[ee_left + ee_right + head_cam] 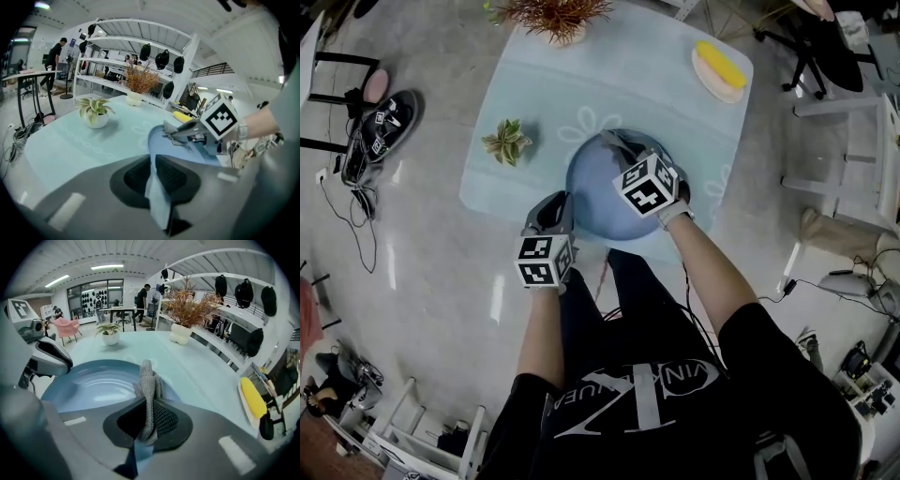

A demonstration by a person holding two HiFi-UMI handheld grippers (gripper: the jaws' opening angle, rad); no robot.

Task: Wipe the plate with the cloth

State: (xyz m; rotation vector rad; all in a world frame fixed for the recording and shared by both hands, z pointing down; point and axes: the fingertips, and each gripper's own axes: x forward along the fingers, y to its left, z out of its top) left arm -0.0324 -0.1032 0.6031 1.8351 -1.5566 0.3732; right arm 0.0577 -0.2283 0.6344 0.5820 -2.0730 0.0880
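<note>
1. Blue plate lies at the near edge of the pale bench.
2. We see the left tongs clamped on the plate's near rim.
3. We see the right tongs pinched on the grey cloth, held over the plate's hollow; we cannot tell whether cloth and plate touch.

Bright, even ceiling light, soft shadows; both gripper views bulge fisheye with dark, blurred edges.

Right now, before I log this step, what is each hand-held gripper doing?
The left hand-held gripper is shut on the plate, at its rim.
The right hand-held gripper is shut on the cloth.
</note>
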